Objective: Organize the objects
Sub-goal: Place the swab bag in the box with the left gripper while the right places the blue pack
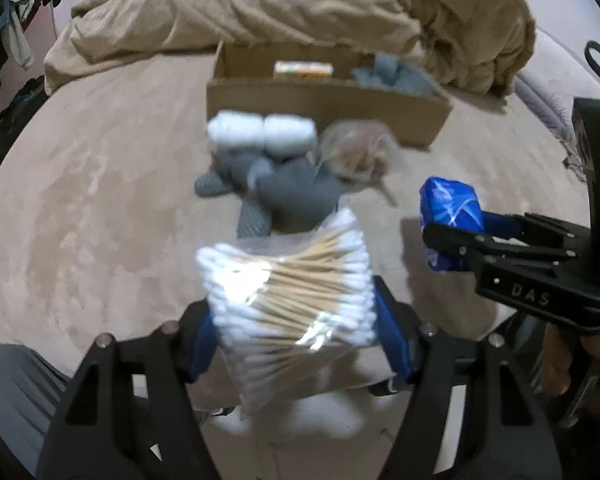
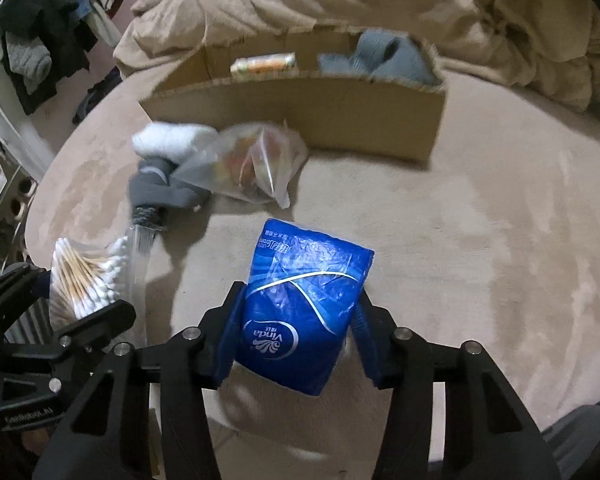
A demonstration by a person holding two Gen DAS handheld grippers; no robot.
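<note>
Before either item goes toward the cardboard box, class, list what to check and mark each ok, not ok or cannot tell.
1. Left tongs shut on cotton swab bag: ok.
2. Right tongs shut on blue tissue pack: ok.
3. Cardboard box open on top: ok.
4. Free room inside, between the orange packet and grey cloth: cannot tell.
5. Socks and plastic bag lie before the box; path over them: cannot tell.
</note>
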